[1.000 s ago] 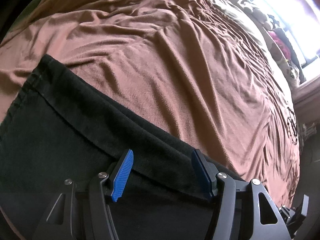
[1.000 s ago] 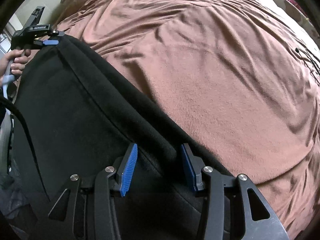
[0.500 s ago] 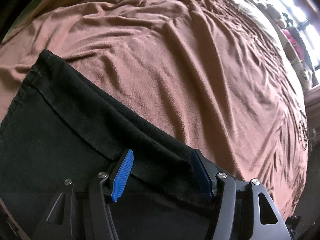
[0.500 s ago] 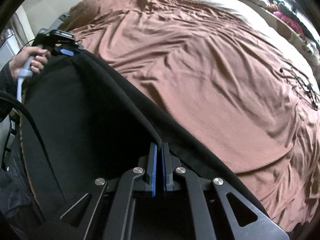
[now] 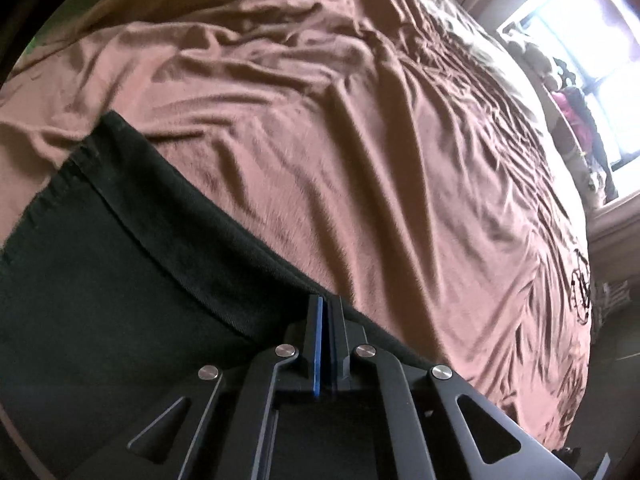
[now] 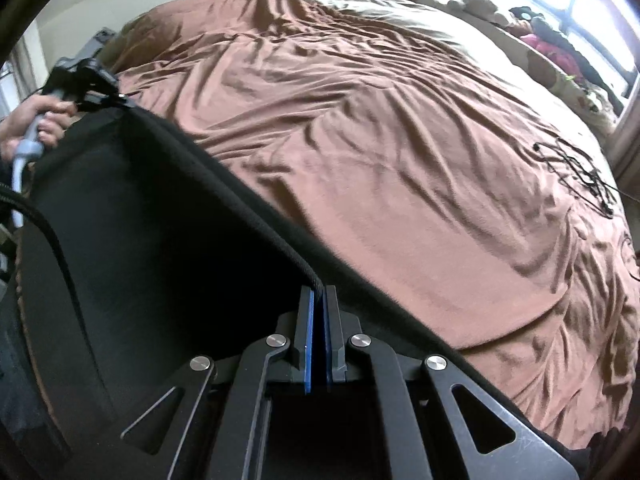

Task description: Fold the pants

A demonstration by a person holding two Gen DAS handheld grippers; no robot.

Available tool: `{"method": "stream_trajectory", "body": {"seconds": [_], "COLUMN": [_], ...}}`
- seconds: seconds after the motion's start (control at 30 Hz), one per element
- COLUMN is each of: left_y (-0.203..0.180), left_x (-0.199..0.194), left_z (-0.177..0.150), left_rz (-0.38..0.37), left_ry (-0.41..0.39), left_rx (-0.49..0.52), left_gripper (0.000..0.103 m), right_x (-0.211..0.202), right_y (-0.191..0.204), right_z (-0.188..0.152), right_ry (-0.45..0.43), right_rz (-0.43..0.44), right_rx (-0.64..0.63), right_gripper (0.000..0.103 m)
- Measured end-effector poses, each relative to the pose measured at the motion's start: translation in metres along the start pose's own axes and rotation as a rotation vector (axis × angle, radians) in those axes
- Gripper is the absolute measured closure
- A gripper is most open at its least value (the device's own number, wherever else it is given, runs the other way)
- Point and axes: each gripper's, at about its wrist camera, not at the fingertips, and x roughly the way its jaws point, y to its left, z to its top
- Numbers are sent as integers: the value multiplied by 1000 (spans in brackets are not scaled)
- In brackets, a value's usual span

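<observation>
Black pants [image 5: 100, 300] lie across the near edge of a brown bed cover [image 5: 360, 140]. In the left wrist view my left gripper [image 5: 325, 300] is closing its jaws on the pants' upper edge, blue pads together with the cloth pinched between them. In the right wrist view my right gripper [image 6: 319, 290] is shut on a corded seam of the pants [image 6: 140, 240], which hang stretched and lifted off the bed. At the far end of that edge my left gripper [image 6: 120, 100] grips the cloth, held by a hand [image 6: 28, 120].
The wrinkled brown bed cover [image 6: 400, 140] spreads ahead of both grippers. A black tangled cord [image 6: 576, 172] lies near its right edge. A bright window [image 6: 560, 0] with soft toys and clothes on the sill is at the far right. A dark cable [image 6: 40, 220] hangs at left.
Both grippers went from open around the pants' edge to shut on it, the right one first. The right gripper lifted the edge and tipped up, so more of the bed shows.
</observation>
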Motion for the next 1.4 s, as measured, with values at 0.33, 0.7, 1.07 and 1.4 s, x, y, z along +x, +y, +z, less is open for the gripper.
{"method": "stream_trajectory", "body": {"seconds": [0.33, 0.7, 1.07, 1.4], "left_y": [-9, 4, 29, 71], "left_x": [11, 35, -16, -64], "left_z": [7, 3, -7, -20], "left_rz": [-2, -14, -49, -62], "left_ry": [0, 56, -2, -56], "left_rx": [10, -2, 58, 78], "left_gripper": [101, 95, 34, 34], "right_x": [7, 73, 36, -34], "right_y": [-2, -14, -25, -22], "right_z": [13, 15, 6, -37], "right_ry": [4, 90, 11, -107], "right_rz": [-49, -60, -30, -43], "right_rx": [49, 107, 270, 421], "right_gripper": [103, 103, 102, 27]}}
